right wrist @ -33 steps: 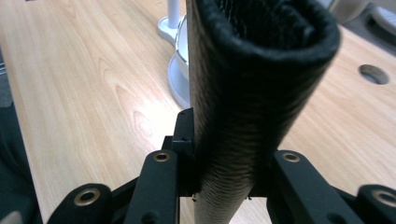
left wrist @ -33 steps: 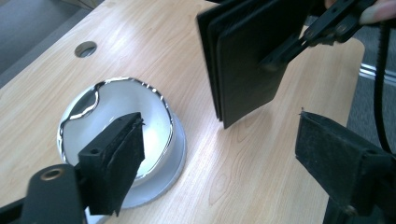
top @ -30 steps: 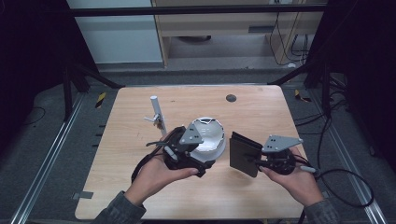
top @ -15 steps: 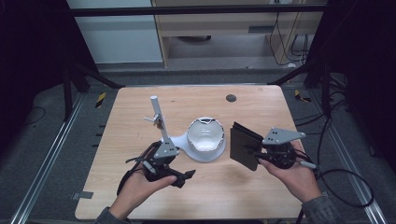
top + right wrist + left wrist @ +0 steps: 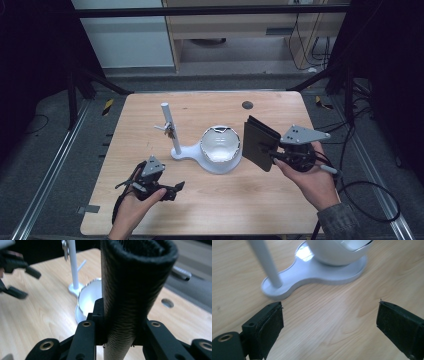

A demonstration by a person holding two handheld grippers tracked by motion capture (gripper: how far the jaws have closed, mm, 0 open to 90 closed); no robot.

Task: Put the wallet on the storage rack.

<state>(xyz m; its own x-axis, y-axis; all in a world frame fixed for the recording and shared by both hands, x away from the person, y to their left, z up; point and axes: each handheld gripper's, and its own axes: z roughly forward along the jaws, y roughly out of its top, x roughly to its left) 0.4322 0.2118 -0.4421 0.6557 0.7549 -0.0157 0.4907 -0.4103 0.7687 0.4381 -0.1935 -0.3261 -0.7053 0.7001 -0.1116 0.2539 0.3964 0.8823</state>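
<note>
A black wallet (image 5: 259,142) stands on edge above the table's right side, clamped in my right gripper (image 5: 274,155). In the right gripper view the wallet (image 5: 132,277) rises between the jaws of the right gripper (image 5: 120,322), which press on both its sides. A white stand has a bowl (image 5: 221,145), a flat base (image 5: 185,152) and a thin post (image 5: 170,127) with a small metal item on its hook. My left gripper (image 5: 174,190) hovers low near the front left, open and empty. Its pads (image 5: 274,322) frame bare wood, with the stand's base (image 5: 312,272) beyond.
The wooden table (image 5: 150,115) has a round dark hole (image 5: 247,105) near its far edge. Dark frame legs and cables flank the table on the floor. The table's front edge lies just under my left hand.
My left gripper has drawn back from beside the bowl toward the front left and sunk lower, still empty. My right gripper has lifted slightly with the wallet.
</note>
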